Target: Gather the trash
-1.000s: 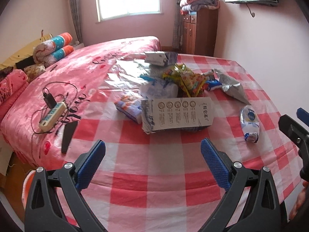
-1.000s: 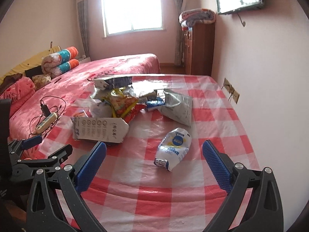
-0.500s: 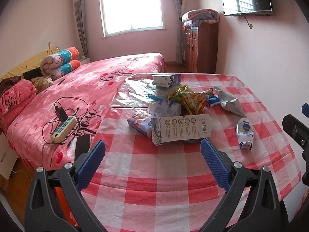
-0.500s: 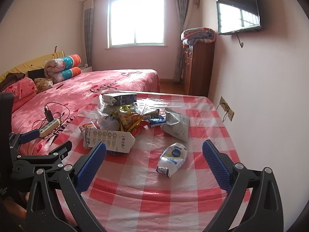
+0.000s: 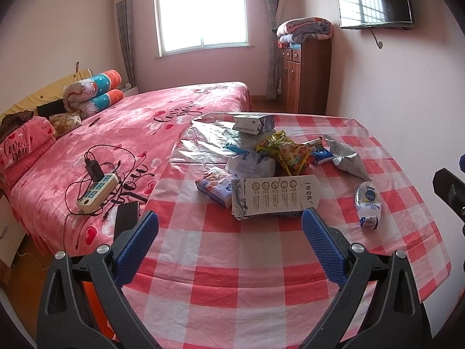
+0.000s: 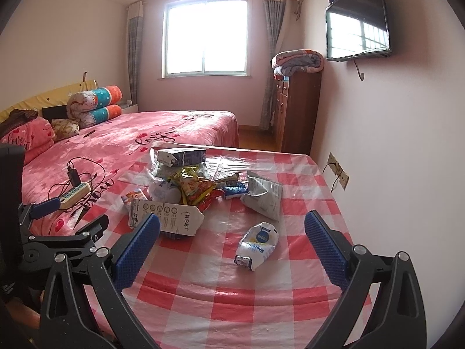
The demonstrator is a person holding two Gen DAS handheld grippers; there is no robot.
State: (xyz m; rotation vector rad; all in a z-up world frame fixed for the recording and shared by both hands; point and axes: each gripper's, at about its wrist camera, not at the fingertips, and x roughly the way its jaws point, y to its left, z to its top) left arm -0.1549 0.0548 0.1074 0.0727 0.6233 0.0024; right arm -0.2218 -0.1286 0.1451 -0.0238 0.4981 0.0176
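Both pairs of tongs hung above the near edge of the desk (image 5: 238, 264), which wore a red-and-white checked cloth, and neither touched anything. The left tongs (image 5: 229, 247) were released, blue pads spread wide with only cloth showing between them; the right tongs (image 6: 232, 250) were likewise released and empty. The trash lay in a loose heap (image 5: 270, 157) toward the far middle of the desk, well apart from both pairs of tongs. At the heap's near side lay a flattened white carton (image 5: 276, 197) printed with round icons, with a small blue-and-orange packet (image 5: 213, 187) touching its left end. Behind it sat a crumpled white bag (image 5: 251, 165) and yellow-and-red snack wrappers (image 5: 287, 151), and a dark milk carton (image 5: 254, 123) lay on its side at the far edge on a silvery sheet (image 5: 203, 136). A silver foil bag (image 6: 263, 199) lay toward the right edge, beside the heap. A white pouch with a blue logo (image 6: 257, 245) lay alone, nearer the right edge and nearest the right tongs, apart from the heap. Beyond the left edge stood a bed with a pink cover (image 5: 125, 133), carrying a power strip (image 5: 97, 193) with tangled black cables.
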